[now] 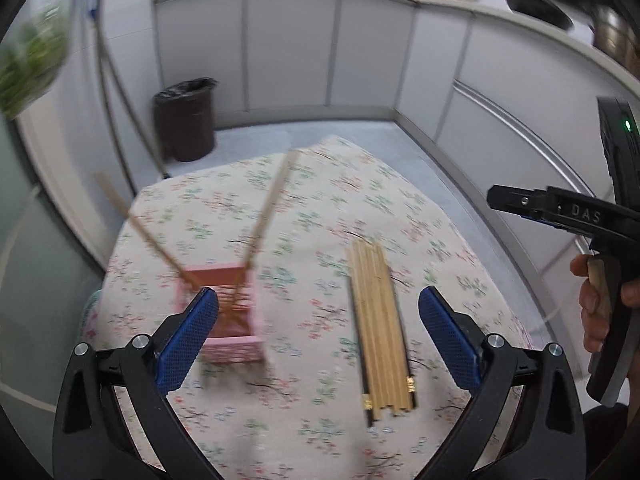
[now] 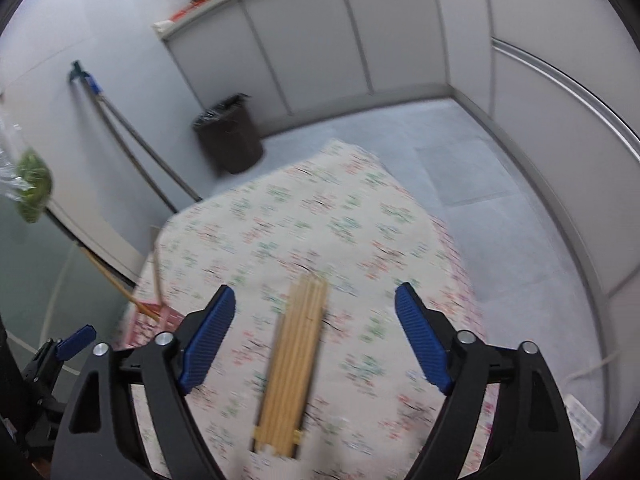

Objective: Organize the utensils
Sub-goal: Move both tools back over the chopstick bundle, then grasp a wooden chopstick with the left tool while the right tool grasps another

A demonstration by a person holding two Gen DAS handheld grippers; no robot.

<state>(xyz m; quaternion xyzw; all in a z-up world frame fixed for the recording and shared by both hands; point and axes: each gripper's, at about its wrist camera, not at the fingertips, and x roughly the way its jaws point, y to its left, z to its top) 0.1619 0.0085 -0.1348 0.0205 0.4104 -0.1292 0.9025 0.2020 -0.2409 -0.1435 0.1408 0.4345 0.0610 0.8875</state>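
A bundle of several wooden chopsticks (image 1: pixel 382 328) lies side by side on the floral tablecloth (image 1: pixel 320 208). It also shows in the right wrist view (image 2: pixel 294 372). A pink square holder (image 1: pixel 230 308) stands on the table's left with two chopsticks (image 1: pixel 268 210) leaning out of it. My left gripper (image 1: pixel 318 336) is open and empty above the table, its left finger over the holder's near edge. My right gripper (image 2: pixel 314 336) is open and empty, hovering over the chopstick bundle. The holder (image 2: pixel 154 318) shows partly in the right wrist view.
A dark waste bin (image 1: pixel 186 120) stands on the floor beyond the table. Broom handles (image 1: pixel 108 92) lean on the left wall. Grey cabinets (image 1: pixel 292 48) line the back. The right hand-held gripper (image 1: pixel 560 216) shows at the left view's right edge.
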